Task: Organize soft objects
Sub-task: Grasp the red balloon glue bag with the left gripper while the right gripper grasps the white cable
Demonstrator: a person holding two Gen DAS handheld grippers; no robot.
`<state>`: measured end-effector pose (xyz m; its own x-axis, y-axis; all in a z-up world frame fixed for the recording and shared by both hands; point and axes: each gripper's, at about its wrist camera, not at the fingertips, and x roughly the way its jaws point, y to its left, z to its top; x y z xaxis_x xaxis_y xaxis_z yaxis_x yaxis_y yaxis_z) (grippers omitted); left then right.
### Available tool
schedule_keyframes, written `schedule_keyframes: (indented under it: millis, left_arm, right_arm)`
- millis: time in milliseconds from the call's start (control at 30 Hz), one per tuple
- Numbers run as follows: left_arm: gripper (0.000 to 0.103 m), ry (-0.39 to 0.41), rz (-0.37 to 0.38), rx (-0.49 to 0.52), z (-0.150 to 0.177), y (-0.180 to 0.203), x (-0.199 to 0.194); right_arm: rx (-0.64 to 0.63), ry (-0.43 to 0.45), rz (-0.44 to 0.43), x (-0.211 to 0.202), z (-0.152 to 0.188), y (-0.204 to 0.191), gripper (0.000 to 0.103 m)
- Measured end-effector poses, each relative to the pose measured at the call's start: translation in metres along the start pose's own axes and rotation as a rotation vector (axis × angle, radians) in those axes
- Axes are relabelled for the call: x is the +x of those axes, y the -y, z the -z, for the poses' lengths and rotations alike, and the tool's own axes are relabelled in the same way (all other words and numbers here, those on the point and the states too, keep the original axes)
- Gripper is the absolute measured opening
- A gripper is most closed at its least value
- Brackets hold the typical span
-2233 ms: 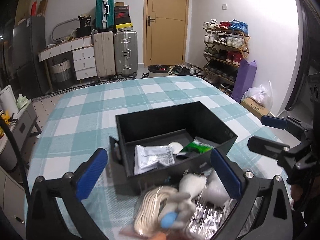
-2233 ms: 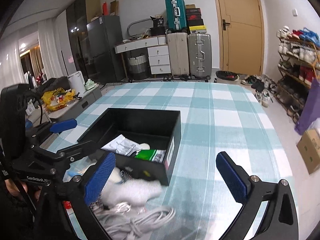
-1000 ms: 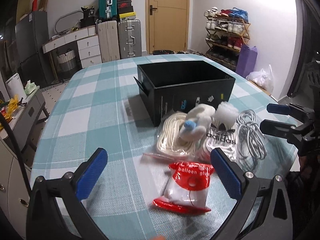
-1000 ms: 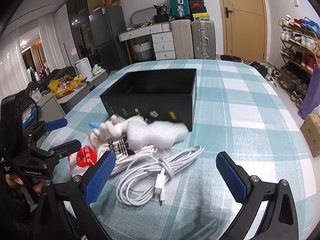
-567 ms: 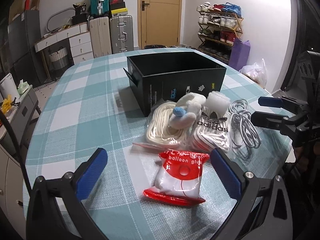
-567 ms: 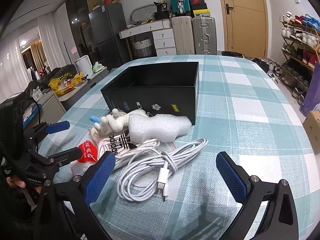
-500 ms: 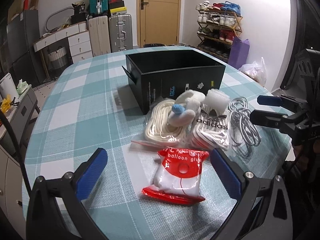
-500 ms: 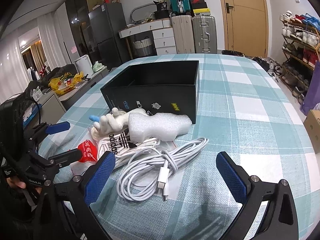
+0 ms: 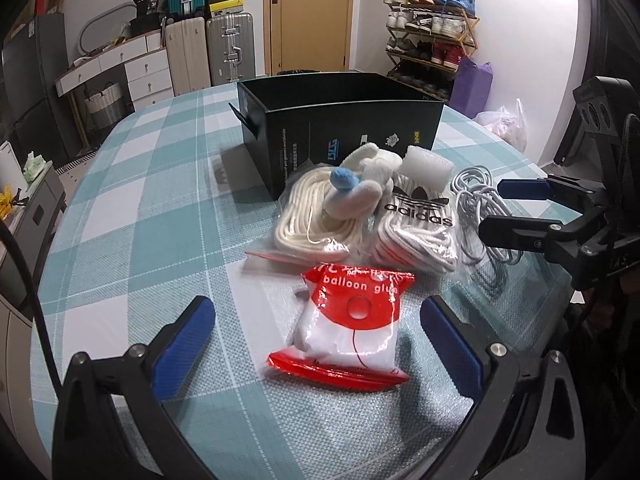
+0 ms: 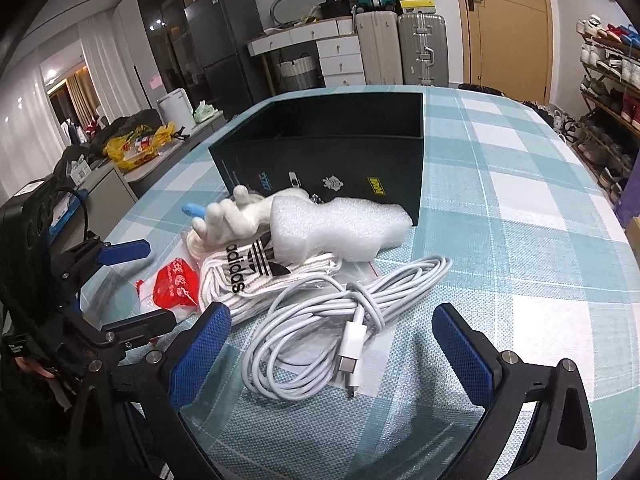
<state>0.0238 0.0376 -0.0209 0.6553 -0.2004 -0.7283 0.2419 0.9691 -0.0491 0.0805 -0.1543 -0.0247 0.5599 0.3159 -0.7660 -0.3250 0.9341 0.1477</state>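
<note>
A pile of soft items lies in front of a black box (image 9: 340, 120) (image 10: 332, 148). A red and white balloon glue bag (image 9: 352, 328) (image 10: 176, 284) lies nearest my left gripper (image 9: 320, 344), which is open and empty around it. Behind it are a bagged cream rope (image 9: 308, 220), a white glove with a blue fingertip (image 9: 356, 184) (image 10: 228, 216), an adidas bag of laces (image 9: 416, 224) (image 10: 248, 272) and a foam piece (image 9: 428, 168) (image 10: 340, 228). A coiled white cable (image 10: 332, 328) (image 9: 476, 200) lies between the fingers of my open right gripper (image 10: 332, 352).
The table has a teal checked cloth (image 9: 140, 208). Its right edge drops to the floor near a shoe rack (image 9: 432, 44). Suitcases (image 9: 208, 52) and drawers stand by the far wall. A low cabinet (image 10: 104, 184) is to the left of the table.
Both grippers have pulled back and down from above the box to low over the table's near side. The pile now lies in full view ahead of them. Both stay open.
</note>
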Motion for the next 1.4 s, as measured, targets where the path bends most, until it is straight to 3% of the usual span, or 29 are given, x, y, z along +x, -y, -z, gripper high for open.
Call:
schedule_keyframes:
  millis: [533, 967, 1067, 1133, 1400]
  left_arm:
    - [0.103, -0.016, 0.010, 0.002, 0.000, 0.004, 0.003]
    - [0.101, -0.017, 0.022, -0.012, 0.000, 0.001, 0.004]
    - [0.097, -0.016, 0.029, -0.011, 0.001, 0.002, 0.003]
    - [0.092, -0.020, 0.034, -0.008, 0.001, 0.002, 0.004]
    - [0.078, -0.024, 0.048, 0.018, 0.003, 0.007, 0.002]
  right_arm:
    - [0.051, 0.002, 0.101, -0.031, 0.024, 0.046, 0.102]
    - [0.017, 0.009, 0.037, -0.014, 0.009, 0.024, 0.098]
    - [0.020, 0.001, 0.032, -0.008, 0.006, 0.024, 0.092]
    - [0.023, -0.010, 0.024, -0.003, 0.003, 0.024, 0.081]
    - [0.025, -0.027, 0.009, 0.005, 0.002, 0.025, 0.073]
